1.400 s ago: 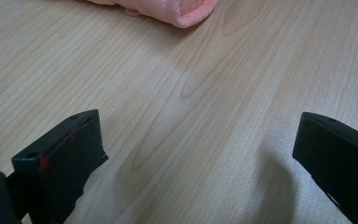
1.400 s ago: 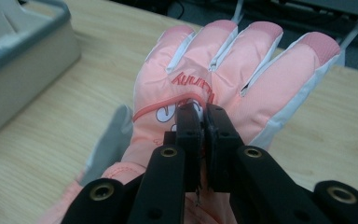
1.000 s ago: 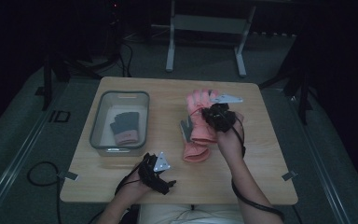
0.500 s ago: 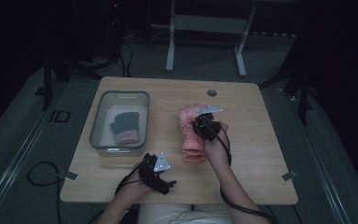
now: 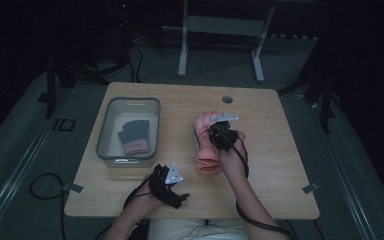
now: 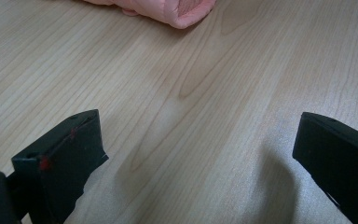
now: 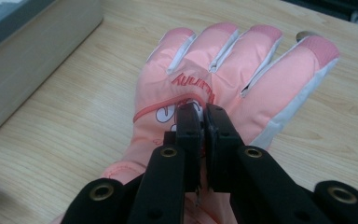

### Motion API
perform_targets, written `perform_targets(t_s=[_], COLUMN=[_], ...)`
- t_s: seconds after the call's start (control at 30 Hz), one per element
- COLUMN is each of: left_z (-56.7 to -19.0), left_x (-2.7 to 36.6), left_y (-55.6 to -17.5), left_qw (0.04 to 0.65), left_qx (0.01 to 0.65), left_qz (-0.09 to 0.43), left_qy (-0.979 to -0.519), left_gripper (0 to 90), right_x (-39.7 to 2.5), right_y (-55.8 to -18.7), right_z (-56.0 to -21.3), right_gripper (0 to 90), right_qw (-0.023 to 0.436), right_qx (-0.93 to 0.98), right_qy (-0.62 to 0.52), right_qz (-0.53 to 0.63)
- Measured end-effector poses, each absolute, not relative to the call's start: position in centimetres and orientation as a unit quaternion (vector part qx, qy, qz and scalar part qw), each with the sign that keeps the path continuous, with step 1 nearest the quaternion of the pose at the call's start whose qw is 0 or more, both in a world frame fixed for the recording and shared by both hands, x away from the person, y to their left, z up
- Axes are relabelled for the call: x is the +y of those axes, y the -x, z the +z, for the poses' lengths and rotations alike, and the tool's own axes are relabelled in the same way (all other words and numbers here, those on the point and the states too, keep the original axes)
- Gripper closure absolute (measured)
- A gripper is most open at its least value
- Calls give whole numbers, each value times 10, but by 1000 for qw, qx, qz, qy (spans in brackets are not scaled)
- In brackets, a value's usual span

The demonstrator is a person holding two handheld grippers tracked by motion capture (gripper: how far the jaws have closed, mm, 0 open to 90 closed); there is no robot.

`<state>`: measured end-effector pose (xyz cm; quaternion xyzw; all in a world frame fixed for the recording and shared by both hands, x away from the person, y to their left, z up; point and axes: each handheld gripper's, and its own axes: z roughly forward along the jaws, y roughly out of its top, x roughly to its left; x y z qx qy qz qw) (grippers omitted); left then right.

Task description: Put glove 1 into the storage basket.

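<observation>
A pink winter glove point(image 5: 206, 156) lies flat on the wooden table point(image 5: 275, 165), fingers pointing away from the person. My right gripper point(image 5: 215, 129) sits on the back of the glove. In the right gripper view its jaws are pressed together on the fabric of the pink glove point(image 7: 223, 60), right gripper point(image 7: 203, 112) just below the printed logo. My left gripper point(image 5: 176, 187) rests near the front edge of the table, left of the glove's cuff. In the left gripper view, the left gripper point(image 6: 198, 149) stands wide open over bare wood, with the cuff point(image 6: 168, 9) ahead.
A grey plastic bin point(image 5: 130, 101) stands on the left half of the table and holds a dark glove with a pink cuff point(image 5: 132, 137). Its wall point(image 7: 28, 42) is close to the left of the pink glove. A round cable hole point(image 5: 227, 99) is at the back.
My right gripper has carried the pink glove leftward and toward the person, from the back right to the table's middle. The left gripper has stayed put.
</observation>
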<state>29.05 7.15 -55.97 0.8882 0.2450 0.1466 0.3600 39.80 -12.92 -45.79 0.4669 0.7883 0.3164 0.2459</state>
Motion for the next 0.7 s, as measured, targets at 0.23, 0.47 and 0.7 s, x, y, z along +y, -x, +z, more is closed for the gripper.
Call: perform_targets(t_s=[0.23, 0.47, 0.7], left_z=[-560, -559, -559], left_x=[72, 72, 72], left_y=[-291, -290, -291], left_qw=[361, 362, 363], left_qx=[246, 245, 247], left_qz=[146, 145, 143], left_qy=[-888, -888, -887], left_gripper=[15, 15, 15], right_x=[-127, -122, -127], right_y=[-406, -413, -408], right_z=[-475, -489, -476], right_gripper=[853, 825, 706], right_qw=[225, 216, 209], right_qx=[795, 802, 799], right_qy=[-477, -477, -467], right_qz=[299, 289, 316])
